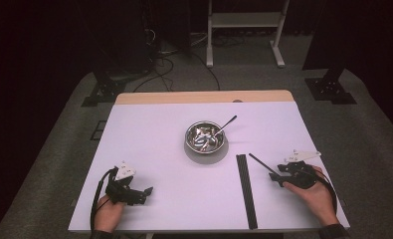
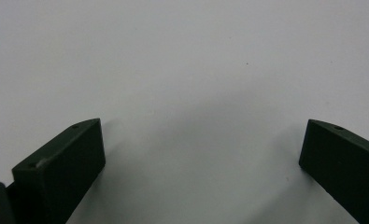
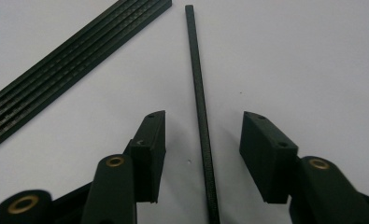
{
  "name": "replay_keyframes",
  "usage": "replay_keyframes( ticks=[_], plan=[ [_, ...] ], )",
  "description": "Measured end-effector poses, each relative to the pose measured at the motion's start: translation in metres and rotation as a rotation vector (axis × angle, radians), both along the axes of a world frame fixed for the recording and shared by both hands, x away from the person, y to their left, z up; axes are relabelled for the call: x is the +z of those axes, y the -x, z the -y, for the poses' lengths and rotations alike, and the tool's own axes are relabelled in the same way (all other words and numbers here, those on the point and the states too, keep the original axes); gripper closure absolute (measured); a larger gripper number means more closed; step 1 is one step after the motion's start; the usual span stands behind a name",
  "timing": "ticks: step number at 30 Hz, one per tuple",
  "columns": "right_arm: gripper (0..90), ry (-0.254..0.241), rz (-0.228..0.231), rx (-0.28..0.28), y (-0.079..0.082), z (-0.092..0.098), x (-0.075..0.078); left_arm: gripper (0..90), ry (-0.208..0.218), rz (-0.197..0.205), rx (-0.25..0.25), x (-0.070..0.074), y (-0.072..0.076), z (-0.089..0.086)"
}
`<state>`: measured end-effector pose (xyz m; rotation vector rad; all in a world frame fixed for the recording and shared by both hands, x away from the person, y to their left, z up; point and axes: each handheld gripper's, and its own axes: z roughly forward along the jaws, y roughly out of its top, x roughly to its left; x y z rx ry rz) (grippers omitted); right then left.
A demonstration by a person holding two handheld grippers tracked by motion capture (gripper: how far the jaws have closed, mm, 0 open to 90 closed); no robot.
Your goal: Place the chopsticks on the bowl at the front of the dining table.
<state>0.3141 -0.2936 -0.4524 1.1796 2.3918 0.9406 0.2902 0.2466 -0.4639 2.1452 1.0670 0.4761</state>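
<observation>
The single black rod (image 3: 200, 102) lay on the white table (image 1: 149, 134), running between the jaws of the right gripper (image 3: 202, 158), and neither pad touched it. The jaws stood half apart with clear table on both sides of the rod, so nothing was gripped yet. Just beside the rod, on the side away from the person's right hand (image 1: 311, 191), lay the bundle of black rods (image 1: 246, 189), well apart from the rod's near end but closing on its far tip.

To my eye the risk sat in that thin rod. It looked closer to one pad than the other, so a closing jaw might push it sideways and roll it rather than pinch it. Lying flat on the table, it could also slip under the pads if they stayed too high. A swing of its far end could knock the bundle.

Beyond the rod stood the steel bowl (image 1: 204, 138) with a spoon (image 1: 226, 124) resting in it, well apart from the rod.

The right gripper view showed the gap at each pad, which the high view could not resolve. The high view placed the bowl and the left gripper (image 1: 147, 191), far from the rod, while the left gripper view showed those jaws spread wide over bare table, holding nothing.
</observation>
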Motion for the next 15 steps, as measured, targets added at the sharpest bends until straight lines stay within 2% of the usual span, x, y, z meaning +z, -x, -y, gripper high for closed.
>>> replay_keyframes(
  ticks=[10,15],
  plan=[
    [63.5,-0.002,0.002,0.013,-0.0003,-0.0014,0.0007,0.0,0.000,0.000,0.000,0.0000,0.0000,0.0000],
    [72.7,0.003,0.002,0.021,-0.0024,-0.0026,0.0015,0.0,0.000,0.000,0.001,0.0000,0.0000,0.0000]
  ],
)
